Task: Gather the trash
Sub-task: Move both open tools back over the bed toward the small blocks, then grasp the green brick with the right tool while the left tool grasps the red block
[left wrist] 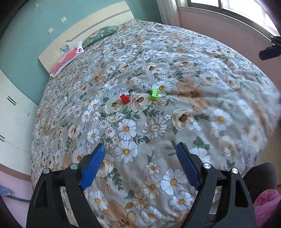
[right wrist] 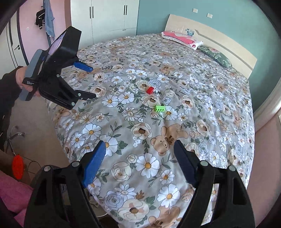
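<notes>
A red brick [left wrist: 125, 99] [right wrist: 150, 90] and a green brick [left wrist: 154, 94] [right wrist: 160, 108] lie a short way apart in the middle of the flowered bedspread [left wrist: 202, 52] [right wrist: 219, 114]. My left gripper [left wrist: 141, 149] hangs open above the near part of the bed, well short of both bricks, with nothing between its blue pads. It also shows in the right wrist view as the left gripper [right wrist: 92, 82], held by a hand at the bed's left side. My right gripper [right wrist: 139, 146] is open and empty too, over the near edge of the bed.
A pink pillow [left wrist: 65, 59] [right wrist: 180, 39] and a green pillow [left wrist: 101, 34] [right wrist: 216, 56] lie by the headboard [left wrist: 87, 29]. White wardrobes [right wrist: 105, 15] stand beyond the bed. A window [left wrist: 237, 10] is at the far right. A red disc [right wrist: 17, 168] and cables lie on the floor at the left.
</notes>
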